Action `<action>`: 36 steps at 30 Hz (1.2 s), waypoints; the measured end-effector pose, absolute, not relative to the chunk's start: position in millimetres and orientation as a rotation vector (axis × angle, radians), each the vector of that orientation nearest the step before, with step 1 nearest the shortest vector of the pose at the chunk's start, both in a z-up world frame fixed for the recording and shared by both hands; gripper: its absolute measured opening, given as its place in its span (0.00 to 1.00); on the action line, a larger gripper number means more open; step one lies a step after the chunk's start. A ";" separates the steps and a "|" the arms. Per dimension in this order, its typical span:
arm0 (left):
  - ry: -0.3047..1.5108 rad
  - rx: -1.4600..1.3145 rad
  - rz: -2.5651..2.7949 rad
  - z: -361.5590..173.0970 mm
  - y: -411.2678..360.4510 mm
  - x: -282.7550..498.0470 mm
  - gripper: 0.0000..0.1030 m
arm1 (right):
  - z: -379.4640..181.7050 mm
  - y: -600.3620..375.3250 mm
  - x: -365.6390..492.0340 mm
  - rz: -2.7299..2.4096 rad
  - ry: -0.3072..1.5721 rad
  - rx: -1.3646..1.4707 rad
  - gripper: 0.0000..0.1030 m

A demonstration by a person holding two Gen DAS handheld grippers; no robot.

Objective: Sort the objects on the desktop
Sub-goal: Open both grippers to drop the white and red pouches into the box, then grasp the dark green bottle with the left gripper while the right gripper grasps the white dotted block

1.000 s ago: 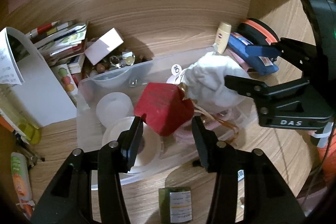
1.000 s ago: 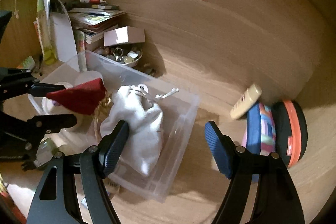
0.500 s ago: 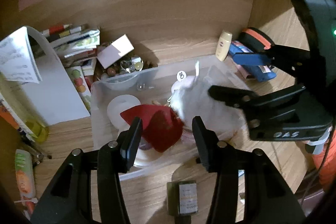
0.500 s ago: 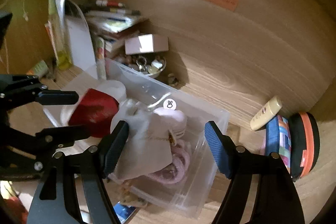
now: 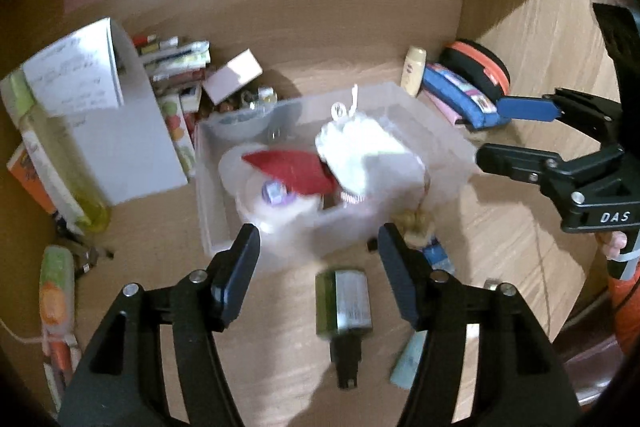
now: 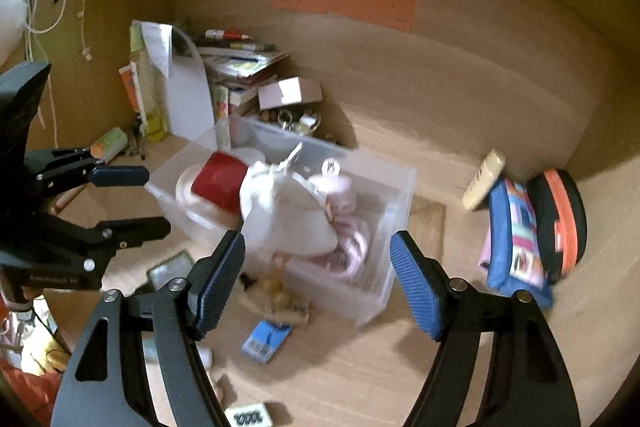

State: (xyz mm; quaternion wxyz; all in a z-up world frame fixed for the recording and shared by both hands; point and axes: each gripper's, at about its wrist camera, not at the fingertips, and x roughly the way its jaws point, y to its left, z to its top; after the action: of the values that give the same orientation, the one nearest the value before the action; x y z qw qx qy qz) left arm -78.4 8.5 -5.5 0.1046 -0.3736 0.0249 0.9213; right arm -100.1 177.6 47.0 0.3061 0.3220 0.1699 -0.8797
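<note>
A clear plastic bin [image 5: 208, 195] [image 6: 404, 195] stands mid-desk. In it lie a red pouch [image 5: 288, 167] [image 6: 220, 183] and a white drawstring pouch [image 5: 360, 151] [image 6: 284, 215], side by side on round white and pink items. My left gripper [image 5: 316, 243] [image 6: 156, 199] hovers in front of the bin, its jaws opening with nothing between them. My right gripper [image 6: 318, 251] [image 5: 490, 129] is held back at the bin's right front corner, open and empty.
A dark green bottle [image 5: 346, 303] and a blue packet [image 6: 266, 341] lie on the desk in front of the bin. A blue pencil case [image 6: 516, 239], a black-and-orange round case [image 6: 560, 223] and a cream tube [image 6: 484, 181] sit right. Books and a white box [image 5: 234, 77] crowd the back left.
Both grippers have drawn back from the bin. The red pouch has left the left jaws and now lies in the bin beside the white pouch. The left jaws have widened.
</note>
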 end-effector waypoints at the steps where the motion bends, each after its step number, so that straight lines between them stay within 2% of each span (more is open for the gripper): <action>1: 0.070 -1.112 2.712 -9.5 8.2 -75.8 0.60 | 42.1 180.5 -94.7 -2.325 0.440 0.862 0.70; 8: 0.029 -1.195 2.675 -38.7 12.1 -60.2 0.60 | 7.7 196.6 -74.9 -2.304 0.377 0.945 0.70; 24: -0.008 -1.279 2.688 -71.4 25.7 -55.2 0.60 | -47.4 221.4 -32.4 -2.177 0.439 1.063 0.69; 26: -0.024 -1.286 2.681 -72.8 25.8 -56.9 0.56 | -51.6 220.1 -31.2 -2.168 0.459 1.065 0.68; 28: -0.025 -1.297 2.679 -73.9 26.6 -59.6 0.53 | -54.4 218.3 -31.5 -2.151 0.473 1.073 0.58; 36: -0.039 -1.325 2.670 -77.8 31.5 -70.1 0.51 | -58.4 218.5 -40.4 -2.130 0.454 1.087 0.38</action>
State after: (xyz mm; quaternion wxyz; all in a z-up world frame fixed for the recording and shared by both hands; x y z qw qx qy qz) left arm -70.1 31.5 -77.8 0.0800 -0.4430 -0.0131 0.8929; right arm -40.4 218.5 -58.4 0.3465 0.4191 0.1752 -0.8208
